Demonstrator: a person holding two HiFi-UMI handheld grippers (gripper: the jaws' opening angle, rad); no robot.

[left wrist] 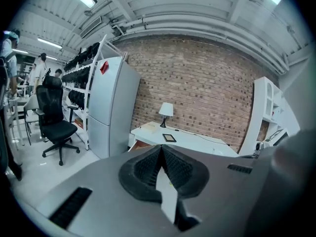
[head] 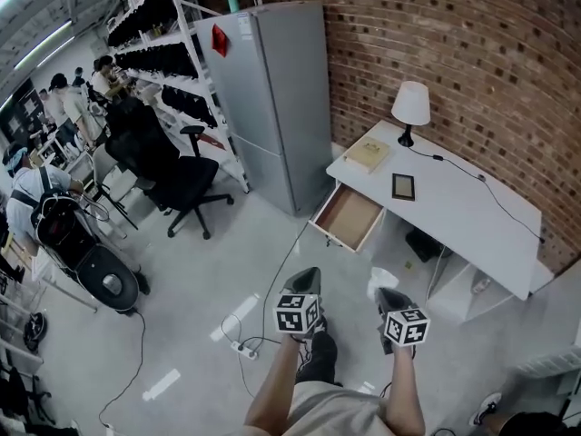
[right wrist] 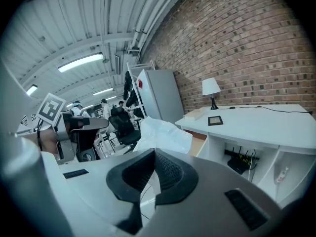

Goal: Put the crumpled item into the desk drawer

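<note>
A crumpled white item (head: 382, 279) sticks out of my right gripper (head: 388, 292), which is shut on it. In the right gripper view the crumpled item (right wrist: 163, 134) bulges just past the closed jaws (right wrist: 154, 153). My left gripper (head: 307, 278) is beside it, shut with nothing in it; its closed tips (left wrist: 161, 147) point toward the desk. The white desk (head: 454, 209) stands against the brick wall ahead on the right. Its wooden drawer (head: 349, 217) is pulled open, well ahead of both grippers. The drawer (right wrist: 199, 143) shows behind the crumpled item, and a sliver of the drawer (left wrist: 139, 144) peeks above the left jaws.
On the desk sit a lamp (head: 410, 109), a book (head: 368, 153) and a tablet (head: 403, 186). A grey fridge (head: 275, 98) stands left of the desk, and a black office chair (head: 179, 177) further left. A power strip (head: 243, 349) with cables lies on the floor. People sit at the far left.
</note>
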